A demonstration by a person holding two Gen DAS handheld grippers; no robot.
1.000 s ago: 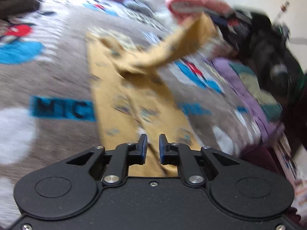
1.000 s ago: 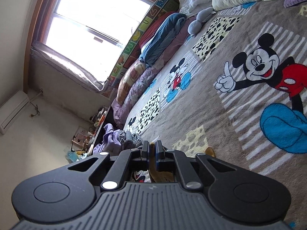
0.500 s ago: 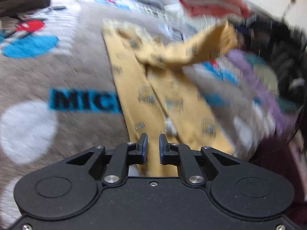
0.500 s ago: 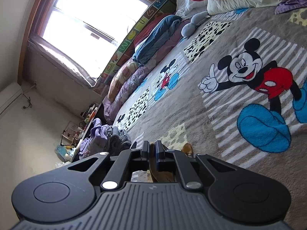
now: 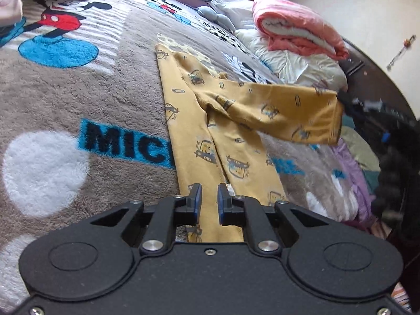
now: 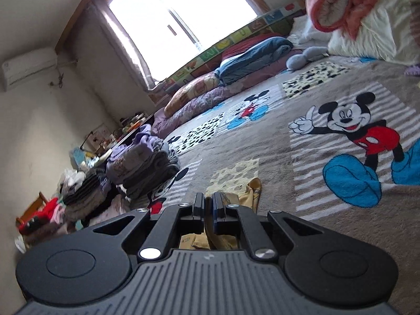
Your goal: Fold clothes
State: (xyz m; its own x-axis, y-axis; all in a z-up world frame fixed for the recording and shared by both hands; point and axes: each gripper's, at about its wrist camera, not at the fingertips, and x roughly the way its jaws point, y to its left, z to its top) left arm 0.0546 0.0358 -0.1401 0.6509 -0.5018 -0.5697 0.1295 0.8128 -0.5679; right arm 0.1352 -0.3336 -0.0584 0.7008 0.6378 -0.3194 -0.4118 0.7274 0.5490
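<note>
Mustard-yellow printed trousers (image 5: 199,120) lie lengthwise on a grey cartoon-mouse blanket (image 5: 78,99). In the left wrist view one leg (image 5: 283,105) is lifted and pulled across to the right, its cuff held off the blanket. My left gripper (image 5: 210,199) hovers over the near end of the trousers, jaws a little apart, with fabric showing below the gap. In the right wrist view my right gripper (image 6: 208,207) is shut on yellow trouser fabric (image 6: 252,191), which bunches under and beside its fingers.
A rolled pink blanket (image 5: 296,31) and white bedding (image 5: 302,68) lie at the far right. Stacks of folded clothes (image 6: 147,157) sit at the bed's edge. Rolled quilts (image 6: 236,65) line the window side. Purple bedding (image 5: 351,173) hangs on the right.
The left view has steadied and swung left, so the trousers now lie centred. The lifted leg has moved further right and lower. The right gripper has turned, staying shut on the fabric.
</note>
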